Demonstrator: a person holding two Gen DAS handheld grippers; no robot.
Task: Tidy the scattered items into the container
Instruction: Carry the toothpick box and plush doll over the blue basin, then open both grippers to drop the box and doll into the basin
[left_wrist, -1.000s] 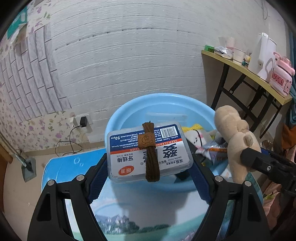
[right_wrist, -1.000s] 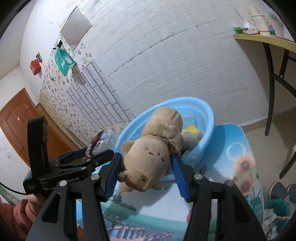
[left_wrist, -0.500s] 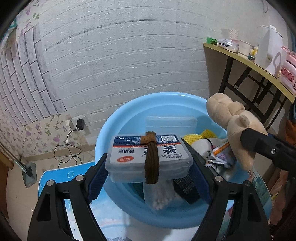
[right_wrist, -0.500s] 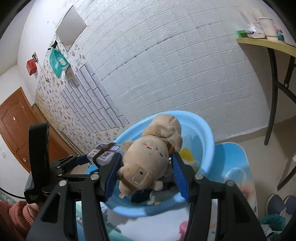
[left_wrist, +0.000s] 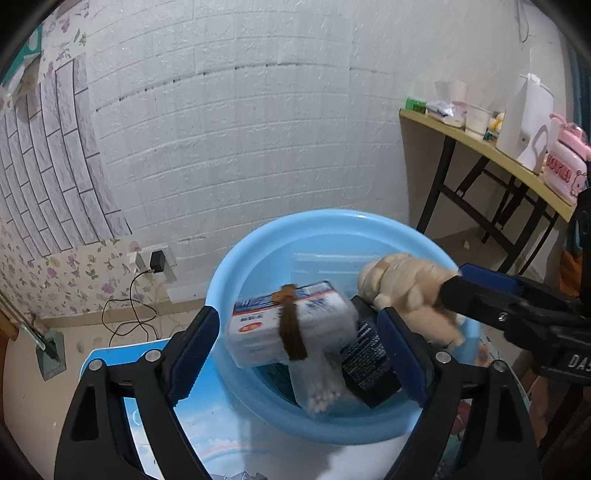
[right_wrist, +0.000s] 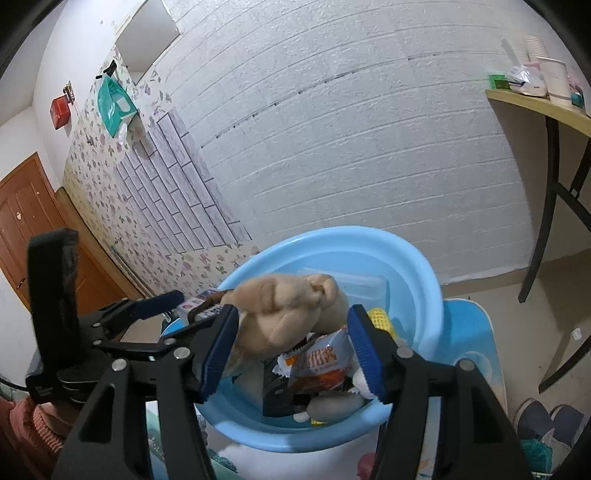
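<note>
Tidying looks well advanced, judged from what already lies in the blue basin (left_wrist: 258, 251): a bag of cotton swabs (left_wrist: 317, 387) at the near side, a black packet (left_wrist: 369, 365) just right of it, an orange snack packet (right_wrist: 317, 362), a yellow item (right_wrist: 380, 317) and a clear flat case (left_wrist: 325, 262) against the far wall. The basin stands on the blue printed counter (left_wrist: 207, 435).

The left gripper (left_wrist: 297, 317) hangs over the near rim with its jaws apart. The clear box (left_wrist: 288, 325), banded with a brown strap (left_wrist: 291, 325), sits tilted and blurred between them; there is a visible gap at each pad, so it is free of the grip and inside the basin's outline, above the swabs.

The right gripper (right_wrist: 293, 325) reaches in from the right; the tan plush toy (right_wrist: 288, 314) lies between its blue pads, over the snack packet and within the rim. It is blurred, and whether the pads clamp it or have let go cannot be told.

By this reading the box is as good as delivered, and the plush is the last item in hand; it only needs to be freed and to settle on the pile. Little of the counter shows around the basin, so whether more scattered items wait outside it cannot be judged. The pile is already high at the right side, so the plush may come to rest near the rim.
</note>
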